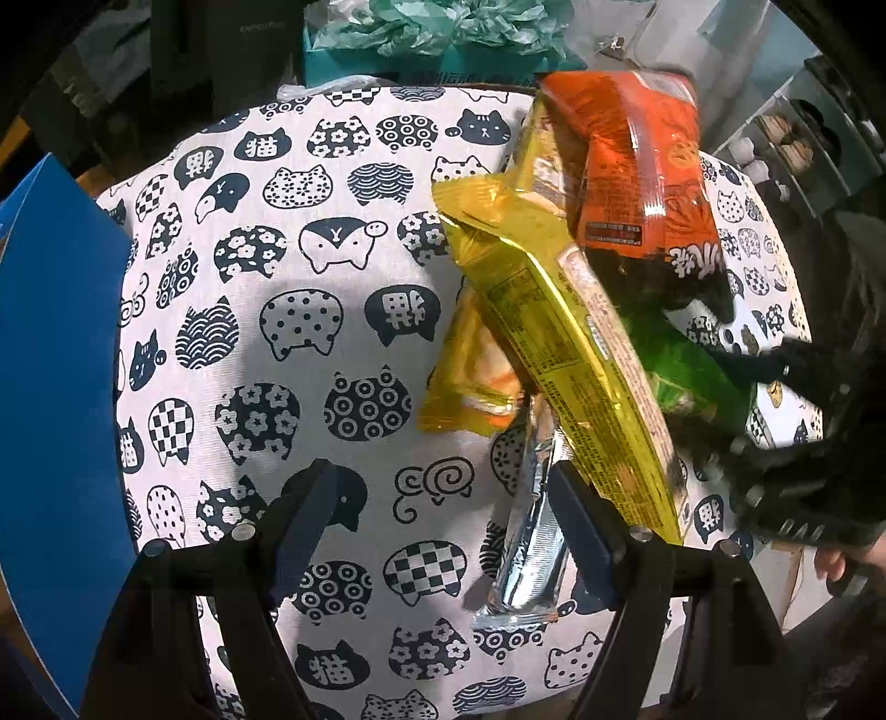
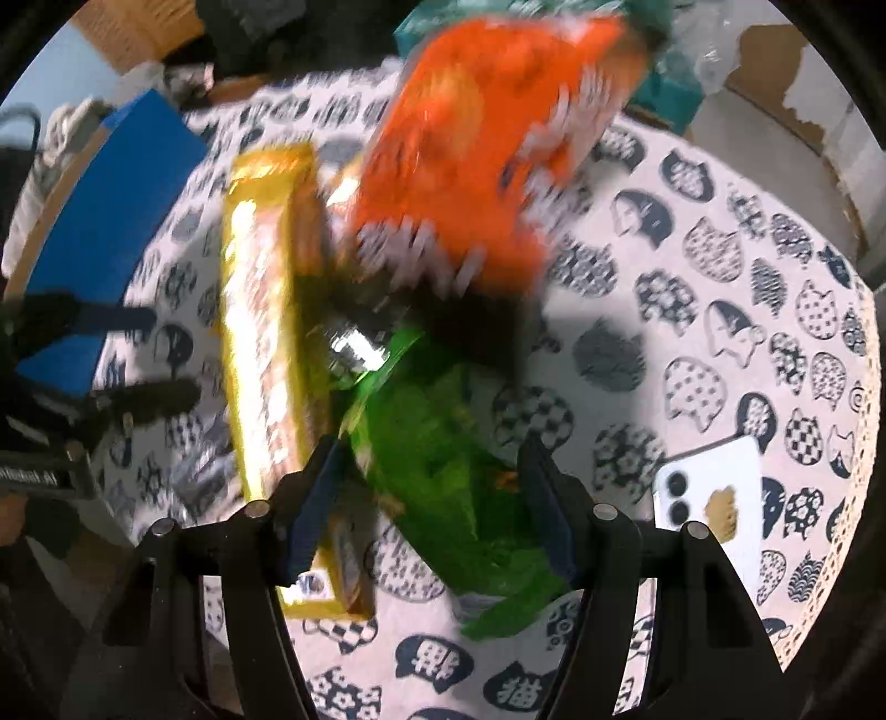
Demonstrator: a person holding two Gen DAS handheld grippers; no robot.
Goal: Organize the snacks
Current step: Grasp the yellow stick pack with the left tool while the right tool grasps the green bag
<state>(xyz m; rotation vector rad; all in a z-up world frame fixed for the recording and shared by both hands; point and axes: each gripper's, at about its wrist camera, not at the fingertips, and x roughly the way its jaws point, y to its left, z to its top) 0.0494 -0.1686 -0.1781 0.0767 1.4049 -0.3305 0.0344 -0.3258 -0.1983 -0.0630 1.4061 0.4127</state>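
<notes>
A heap of snacks lies on the cat-print tablecloth [image 1: 277, 277]. It holds a long gold packet [image 1: 570, 332], an orange bag [image 1: 637, 166], a green bag [image 1: 692, 376], a small yellow-orange packet [image 1: 470, 382] and a silver packet [image 1: 531, 548]. My left gripper [image 1: 443, 498] points down at the cloth and is open; the silver packet lies just inside its right finger. The right wrist view is blurred. There my right gripper [image 2: 432, 476] is open with the green bag [image 2: 443, 454] between its fingers, the orange bag [image 2: 487, 138] beyond and the gold packet [image 2: 266, 332] to the left.
A blue board [image 1: 55, 360] stands at the table's left edge. A white phone [image 2: 714, 498] lies on the cloth right of my right gripper. A teal box of green tissue [image 1: 443, 33] sits behind the table, with shelves [image 1: 803, 138] at the far right.
</notes>
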